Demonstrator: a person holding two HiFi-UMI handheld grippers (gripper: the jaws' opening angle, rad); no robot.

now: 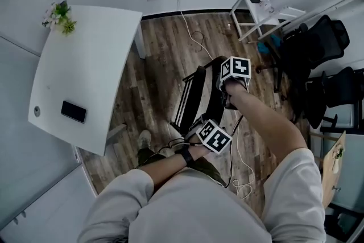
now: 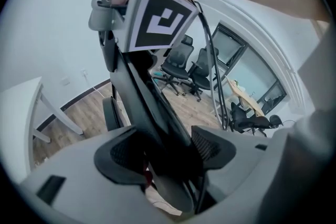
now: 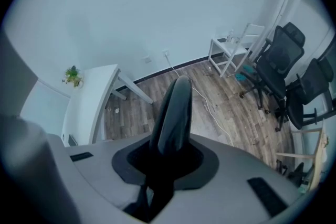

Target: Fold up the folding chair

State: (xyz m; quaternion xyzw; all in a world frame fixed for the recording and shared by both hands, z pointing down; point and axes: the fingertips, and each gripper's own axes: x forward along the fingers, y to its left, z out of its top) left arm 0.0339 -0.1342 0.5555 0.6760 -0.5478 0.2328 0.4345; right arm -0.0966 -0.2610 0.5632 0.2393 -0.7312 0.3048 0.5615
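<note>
The folding chair (image 1: 196, 94) is seen from above as a narrow black frame standing on the wooden floor (image 1: 159, 54), just in front of the person, its parts drawn close together. It is held at two places. Its near end is taken by the left gripper (image 1: 211, 136), and its far upper end by the right gripper (image 1: 233, 74).

In the left gripper view, a flat black panel of the chair (image 2: 152, 128) is shown running down between the jaws of the left gripper (image 2: 165, 152). The gap is filled by it and the pads lie against both of its sides. The marker cube (image 2: 157, 18) of the other gripper is seen higher up the same panel.

In the right gripper view, a rounded black edge of the chair (image 3: 173, 113) is clamped by the right gripper (image 3: 165, 157), and it rises upright from the closed jaws.

To the left of the chair, a white table (image 1: 85, 65) is placed, with a dark phone (image 1: 74, 111) lying on it and a small plant (image 1: 58, 15) at its far corner. A white cable (image 1: 196, 40) is trailed over the floor beyond the chair. Black office chairs (image 1: 318, 48) are grouped well apart on the right.
</note>
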